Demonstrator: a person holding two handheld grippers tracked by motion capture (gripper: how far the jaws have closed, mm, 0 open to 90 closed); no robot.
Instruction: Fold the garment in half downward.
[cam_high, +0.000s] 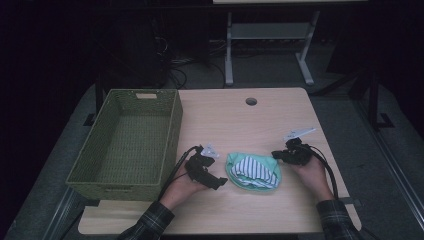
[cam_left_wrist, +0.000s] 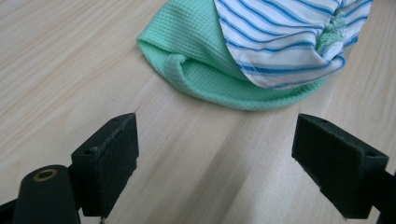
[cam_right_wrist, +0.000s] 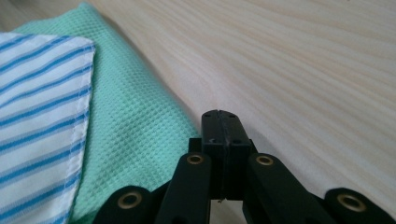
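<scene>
On table (cam_high: 240, 120), near its front edge, sits a small pile of cloths betw. the two grippers: green cloth (cam_high: 235, 172) underneath, striped cloth (cam_high: 255, 170) folded on top.

Hard to make out: high view is dim, so jaw tips are tough to read there. L gripper (cam_high: 220, 182) has its tip close to the green cloth's left rim; whether it touches can't be told from above. L gripper view (cam_left_wrist: 217, 158) settles it: jaws spread wide, nothing betw. them, only bare wood, w/ green cloth (cam_left_wrist: 205, 70) lying just beyond the pads and apart from them. Striped cloth (cam_left_wrist: 285, 42) is cut off by the top frame edge in that view; a crumpled green-print bit peeks from its fold at right, too small to identify.

R gripper (cam_high: 275, 155) sits just beside the pile's right edge. R gripper view (cam_right_wrist: 224, 128): jaws pressed together, no fabric visibly pinched; tip rests at the edge of green cloth (cam_right_wrist: 130, 130), contact w/ it unclear. Striped cloth (cam_right_wrist: 37, 116) runs off frame at left.

Sleeves are cut off at bottom of high view.

Edges & room: basket (cam_high: 172, 130) stands at table's left, its right wall near the L hand (cam_high: 182, 187), its left side overhanging the table's edge. Open wood behind the pile up to the cable hole (cam_high: 251, 101). R hand (cam_high: 312, 172) sits near table's right edge, w/ cable trailing beside it.
</scene>
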